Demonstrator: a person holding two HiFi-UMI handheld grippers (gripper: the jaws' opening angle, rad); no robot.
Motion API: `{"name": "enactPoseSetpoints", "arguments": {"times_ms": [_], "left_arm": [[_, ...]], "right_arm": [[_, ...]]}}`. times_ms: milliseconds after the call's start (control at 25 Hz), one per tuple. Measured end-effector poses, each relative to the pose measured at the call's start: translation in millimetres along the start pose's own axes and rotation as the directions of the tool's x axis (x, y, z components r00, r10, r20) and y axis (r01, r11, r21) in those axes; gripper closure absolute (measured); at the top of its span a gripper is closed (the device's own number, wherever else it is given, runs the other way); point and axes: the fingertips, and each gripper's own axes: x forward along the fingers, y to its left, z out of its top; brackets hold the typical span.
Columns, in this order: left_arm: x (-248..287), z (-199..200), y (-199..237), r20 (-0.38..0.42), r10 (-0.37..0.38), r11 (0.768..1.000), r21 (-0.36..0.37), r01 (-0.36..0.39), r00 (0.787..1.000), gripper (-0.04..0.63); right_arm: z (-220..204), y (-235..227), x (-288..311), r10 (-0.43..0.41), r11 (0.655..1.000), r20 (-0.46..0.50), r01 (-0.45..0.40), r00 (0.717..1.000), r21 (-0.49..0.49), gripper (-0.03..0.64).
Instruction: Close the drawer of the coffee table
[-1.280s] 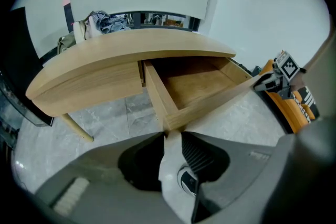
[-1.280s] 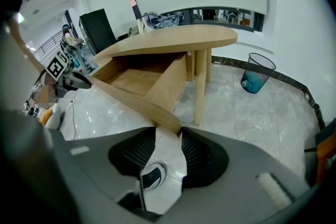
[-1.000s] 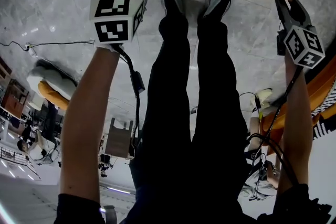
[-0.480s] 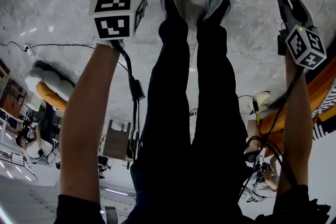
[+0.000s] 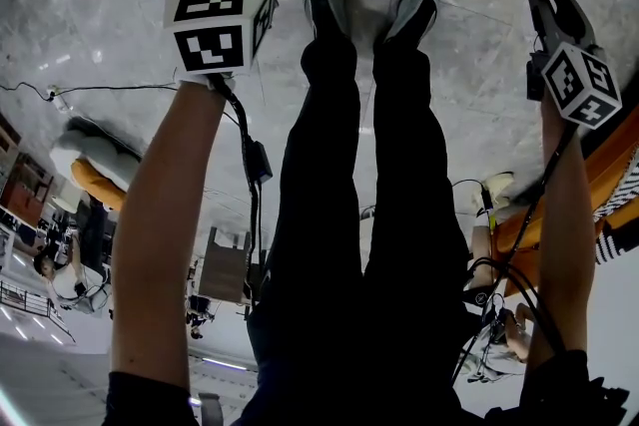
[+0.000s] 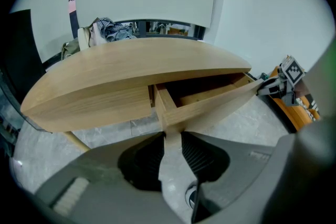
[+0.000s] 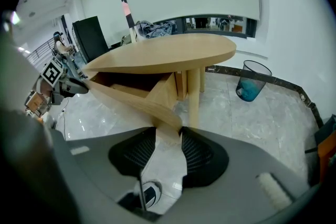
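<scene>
Left gripper and right gripper, fingers clamped on the drawer front, have edged toward the tabletop — the drawer is still partly open

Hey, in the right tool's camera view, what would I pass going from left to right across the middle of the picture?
left tool → open drawer → table leg → blue bin
</scene>
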Motion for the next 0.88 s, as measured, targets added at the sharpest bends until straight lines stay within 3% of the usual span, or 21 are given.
{"name": "enactPoseSetpoints", "arguments": {"times_ms": [880], "left_arm": [[20.5,36.4,16.4,0.022,0.036,0.999,-0.036,-0.035,0.999,0.482]], "right_arm": [[35.6,-16.4,19.9,-0.015,1.0,0.031,0.014,0.999,0.025,0.459]]}}
